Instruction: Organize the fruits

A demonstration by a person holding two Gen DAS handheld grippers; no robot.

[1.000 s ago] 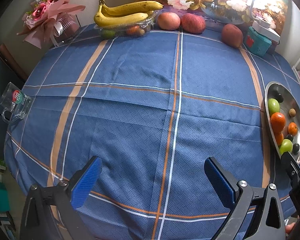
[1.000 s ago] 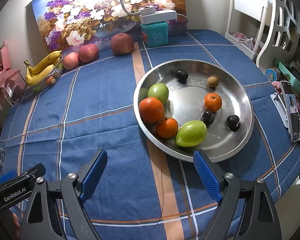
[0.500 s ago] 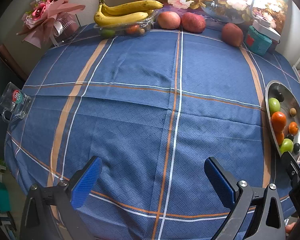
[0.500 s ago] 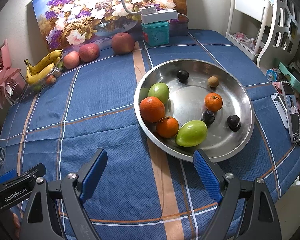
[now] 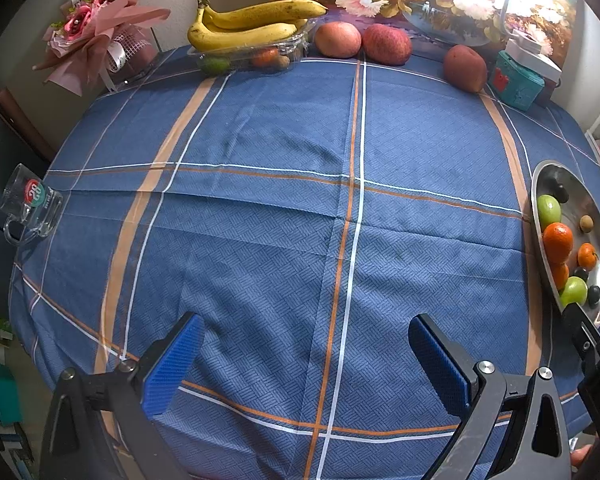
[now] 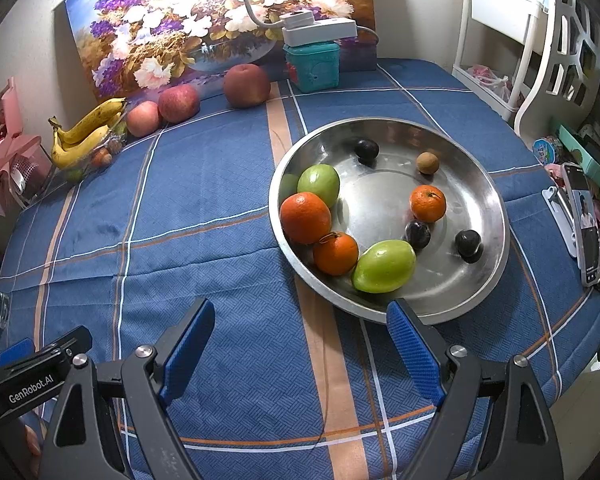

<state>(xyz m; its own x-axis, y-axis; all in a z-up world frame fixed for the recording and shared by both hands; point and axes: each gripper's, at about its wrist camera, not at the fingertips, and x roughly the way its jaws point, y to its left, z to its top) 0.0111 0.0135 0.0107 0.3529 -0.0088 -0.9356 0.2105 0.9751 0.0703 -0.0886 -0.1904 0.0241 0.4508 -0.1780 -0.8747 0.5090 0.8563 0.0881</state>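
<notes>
A steel bowl (image 6: pixel 488 184) on the blue checked tablecloth holds oranges (image 6: pixel 305 218), green fruits (image 6: pixel 384 266) and small dark fruits (image 6: pixel 467 242). It also shows at the right edge of the left wrist view (image 5: pixel 556 178). Bananas (image 5: pixel 248 26) lie on a clear tray (image 5: pixel 260 56) at the table's far side, with three red apples (image 5: pixel 386 44) beside them. My left gripper (image 5: pixel 306 354) is open and empty over the near middle of the cloth. My right gripper (image 6: pixel 300 344) is open and empty just in front of the bowl.
A glass mug (image 5: pixel 30 208) stands at the table's left edge. A pink bouquet (image 5: pixel 96 40) is at the far left corner. A teal box (image 6: pixel 312 66) with a white lamp base on it sits at the back. A phone (image 6: pixel 586 224) lies at the right edge.
</notes>
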